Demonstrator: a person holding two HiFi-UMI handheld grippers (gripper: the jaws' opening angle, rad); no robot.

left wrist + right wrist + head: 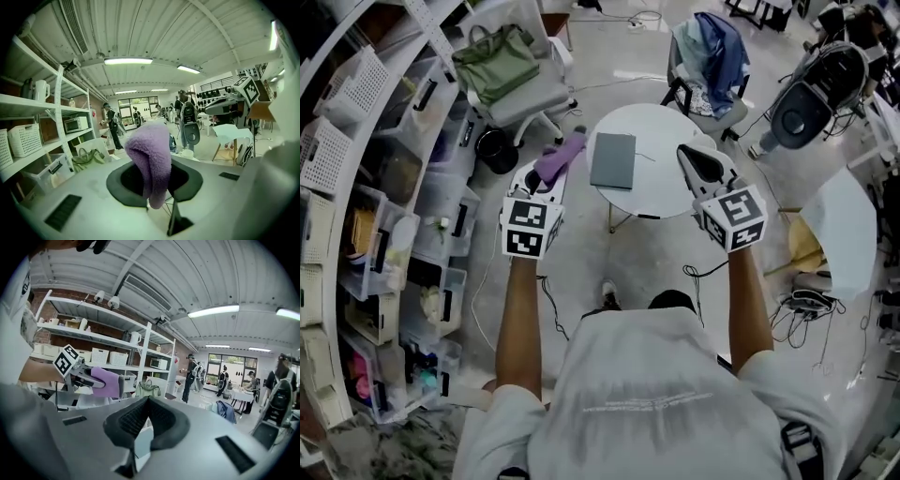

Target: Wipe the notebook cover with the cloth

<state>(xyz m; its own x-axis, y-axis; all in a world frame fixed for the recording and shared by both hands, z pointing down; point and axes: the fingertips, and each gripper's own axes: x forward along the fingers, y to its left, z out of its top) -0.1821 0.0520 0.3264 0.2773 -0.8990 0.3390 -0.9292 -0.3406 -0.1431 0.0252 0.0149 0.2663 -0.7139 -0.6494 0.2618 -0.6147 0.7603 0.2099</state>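
A grey-blue notebook (613,159) lies shut on a small round white table (666,127) in the head view. My left gripper (546,180) hovers off the table's left edge, shut on a purple fluffy cloth (561,157). The cloth (151,159) droops over the jaws in the left gripper view. My right gripper (700,161) is raised over the table's right edge, its jaws together with nothing between them. Both grippers point up and outward, so neither gripper view shows the notebook. The right gripper view shows its own pads (133,420) meeting and the cloth (107,382) far off at left.
Shelves with plastic bins (375,234) run along the left. An office chair with a green bag (497,61) and a chair draped in blue clothes (712,52) stand behind the table. A black bin (495,150) sits near the left gripper; cables (806,305) lie at right.
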